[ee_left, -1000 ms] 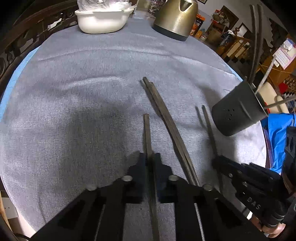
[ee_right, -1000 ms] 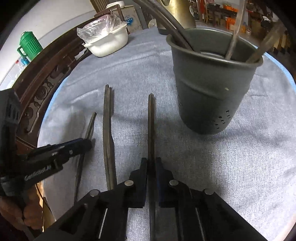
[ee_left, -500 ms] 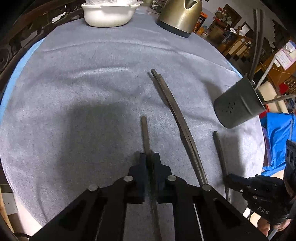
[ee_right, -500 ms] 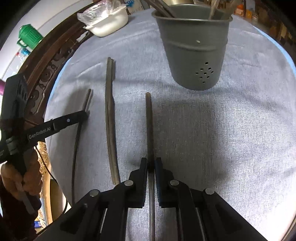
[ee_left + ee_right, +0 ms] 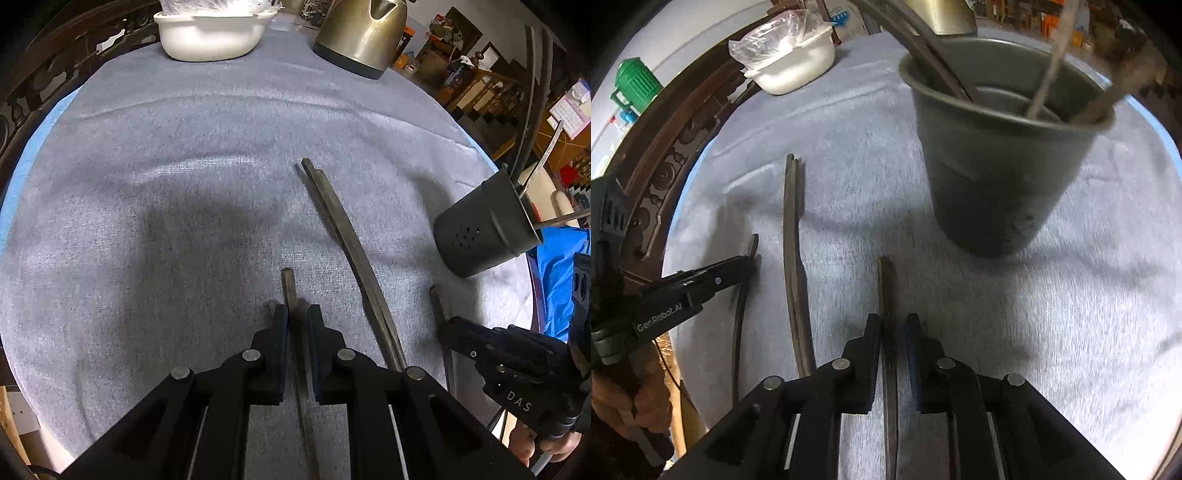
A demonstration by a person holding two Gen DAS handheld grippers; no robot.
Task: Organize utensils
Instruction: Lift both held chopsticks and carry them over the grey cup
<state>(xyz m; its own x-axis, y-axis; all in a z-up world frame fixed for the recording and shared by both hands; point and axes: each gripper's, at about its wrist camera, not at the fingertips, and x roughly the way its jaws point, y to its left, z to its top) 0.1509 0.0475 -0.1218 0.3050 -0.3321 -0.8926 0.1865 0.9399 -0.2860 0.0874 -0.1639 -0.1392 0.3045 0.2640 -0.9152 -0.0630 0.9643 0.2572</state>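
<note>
Right wrist view shows the right tongs [image 5: 892, 325] clamped on a dark chopstick [image 5: 886, 284], and the grey utensil holder [image 5: 1001, 173] now fills much more of the frame than half a second ago, when it stood smaller and further up the picture; the blur over it suggests the tongs are travelling toward it. Its rim sits above the chopstick tip, so I judge the stick must be lifted and tipped before it can drop in beside the utensils already standing there. Left wrist view shows the left tongs [image 5: 297, 317] closed on a second chopstick [image 5: 289, 288], with less of the stick showing ahead of the tips than a moment ago, though the pose has barely altered against the grey cloth on the bench [image 5: 166, 184]. A pair of chopsticks [image 5: 347, 243] lies on the cloth between the two held sticks, untouched and lying much as before. The white bowl [image 5: 210, 37] and brass kettle [image 5: 364, 33] stand at the far edge. So one stick is nearing the holder, one waits in hand, and two remain to collect.
</note>
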